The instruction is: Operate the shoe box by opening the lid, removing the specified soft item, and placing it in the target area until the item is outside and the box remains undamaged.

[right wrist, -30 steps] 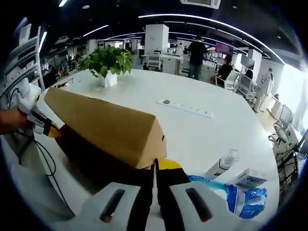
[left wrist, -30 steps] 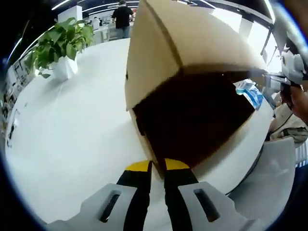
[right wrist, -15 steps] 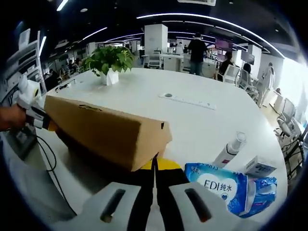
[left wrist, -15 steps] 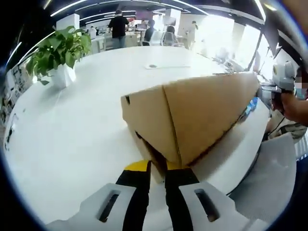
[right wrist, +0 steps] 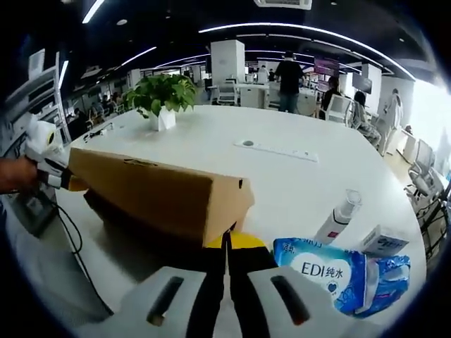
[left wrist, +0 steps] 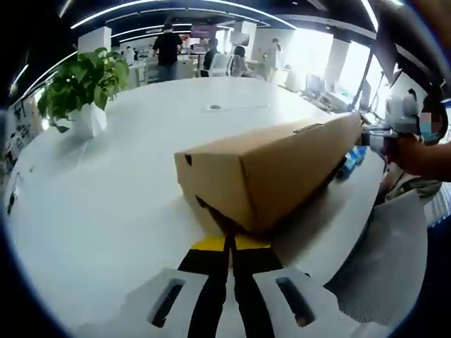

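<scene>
Lowered since a second ago: the cardboard lid, then tipped up over a dark interior, now sits nearly flat on the shoe box at the near table edge. Left tool and right tool are each pressed together at a lid corner, possibly pinching its edge. Box undamaged, plain brown. No soft item seen removed; opening and removal remain.

A large white table carries the cardboard shoe box at centre left, a potted plant at upper left, and a blue wipes pack, a white bottle and a small box at lower right.
</scene>
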Demonstrator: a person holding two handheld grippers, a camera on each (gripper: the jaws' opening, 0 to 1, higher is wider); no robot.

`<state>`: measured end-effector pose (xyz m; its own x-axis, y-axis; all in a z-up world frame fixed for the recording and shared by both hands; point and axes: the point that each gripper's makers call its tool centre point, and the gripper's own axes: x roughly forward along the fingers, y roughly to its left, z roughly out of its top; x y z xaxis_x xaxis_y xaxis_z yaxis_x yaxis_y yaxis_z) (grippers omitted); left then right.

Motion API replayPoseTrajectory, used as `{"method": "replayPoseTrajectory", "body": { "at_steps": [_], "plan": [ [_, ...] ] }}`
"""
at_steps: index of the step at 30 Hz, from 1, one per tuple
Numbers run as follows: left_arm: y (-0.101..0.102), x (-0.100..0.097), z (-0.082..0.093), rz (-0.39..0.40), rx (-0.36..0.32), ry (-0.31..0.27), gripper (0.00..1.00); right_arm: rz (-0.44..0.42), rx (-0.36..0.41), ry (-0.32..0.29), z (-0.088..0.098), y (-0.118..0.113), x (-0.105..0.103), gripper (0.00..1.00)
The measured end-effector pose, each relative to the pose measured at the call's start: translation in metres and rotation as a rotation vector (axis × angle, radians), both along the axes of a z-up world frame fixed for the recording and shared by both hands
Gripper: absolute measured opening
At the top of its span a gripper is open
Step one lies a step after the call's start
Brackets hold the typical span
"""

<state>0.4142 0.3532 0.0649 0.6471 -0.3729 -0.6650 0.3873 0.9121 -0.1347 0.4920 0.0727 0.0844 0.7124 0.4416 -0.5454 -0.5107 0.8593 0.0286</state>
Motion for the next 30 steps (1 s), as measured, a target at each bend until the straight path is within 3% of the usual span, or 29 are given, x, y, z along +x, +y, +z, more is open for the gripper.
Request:
{"method": "replayPoseTrajectory", "body": {
  "at_steps": [7, 15, 25, 30],
  "plan": [
    [-0.009, -0.008, 0.014, -0.039, -0.046, -0.05, 0.03, 0.023, -0.018, -0.013, 0.001, 0.001, -0.006, 0.0],
    [-0.006, -0.011, 0.023, -0.032, -0.04, -0.082, 0.02, 0.05, -0.027, -0.03, 0.009, 0.005, -0.011, 0.0],
    [-0.004, -0.019, 0.021, -0.035, -0.029, -0.067, 0.02, 0.072, -0.054, -0.056, 0.015, 0.004, -0.013, 0.0],
    [0.001, -0.021, 0.031, -0.011, -0.056, -0.098, 0.02, 0.079, -0.066, -0.048, 0.01, 0.002, -0.017, 0.0]
  ]
}}
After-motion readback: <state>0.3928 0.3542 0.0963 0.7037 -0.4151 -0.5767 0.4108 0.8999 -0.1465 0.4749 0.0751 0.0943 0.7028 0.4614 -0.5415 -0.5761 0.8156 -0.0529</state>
